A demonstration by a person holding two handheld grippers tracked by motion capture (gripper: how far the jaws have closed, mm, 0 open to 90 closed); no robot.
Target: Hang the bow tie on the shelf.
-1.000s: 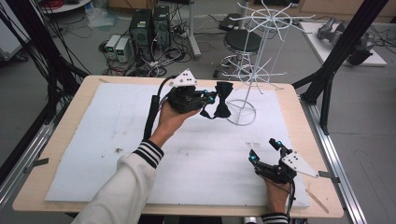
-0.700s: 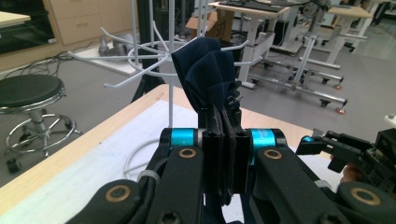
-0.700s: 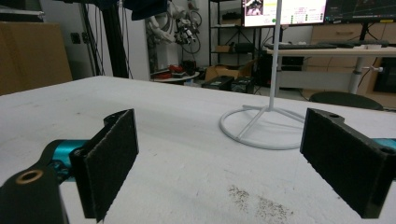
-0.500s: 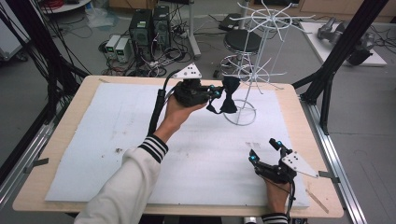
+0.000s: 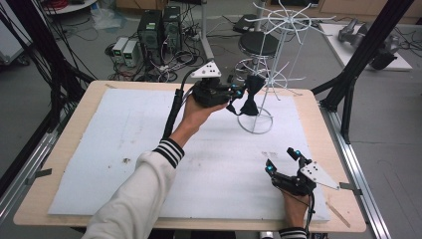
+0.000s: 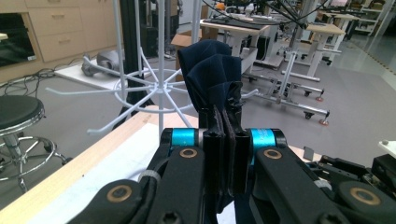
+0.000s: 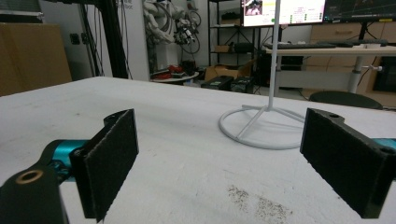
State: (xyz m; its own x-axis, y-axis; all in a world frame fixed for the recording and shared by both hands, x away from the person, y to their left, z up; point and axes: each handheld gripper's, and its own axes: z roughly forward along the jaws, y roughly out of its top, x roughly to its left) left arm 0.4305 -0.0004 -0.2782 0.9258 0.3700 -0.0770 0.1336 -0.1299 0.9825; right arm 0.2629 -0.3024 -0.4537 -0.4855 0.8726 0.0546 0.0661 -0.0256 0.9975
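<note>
High view, fig. legend: we are holding the left gripper point(image 5: 234, 93) up over the far side of the table point(image 5: 64, 149), its jaws pinching a dark bow tie point(image 5: 250, 99) that is hanging just beside the pole of the white wire rack point(image 5: 271, 74). Left gripper view: the jaws are pressing together on the tie's point(image 6: 212, 74) lower part, w/ the fabric standing up above the tips; the rack's ring of prongs point(image 6: 154, 88) is lying beyond and to the left of the tie, approx. level w/ it. So the relation we are working from is this: the nearest prong sits past the jaws and off to one side, and the tie's long axis is running roughly upright along the jaws, i.e. across the prongs' spread. We judge the next move needs a sideways carry toward a prong tip. Right gripper point(image 5: 283, 162) is resting low at the near right corner, jaws spread wide & empty, well apart from the rack's base ring point(image 7: 259, 128); left hand is far nearer.
</note>
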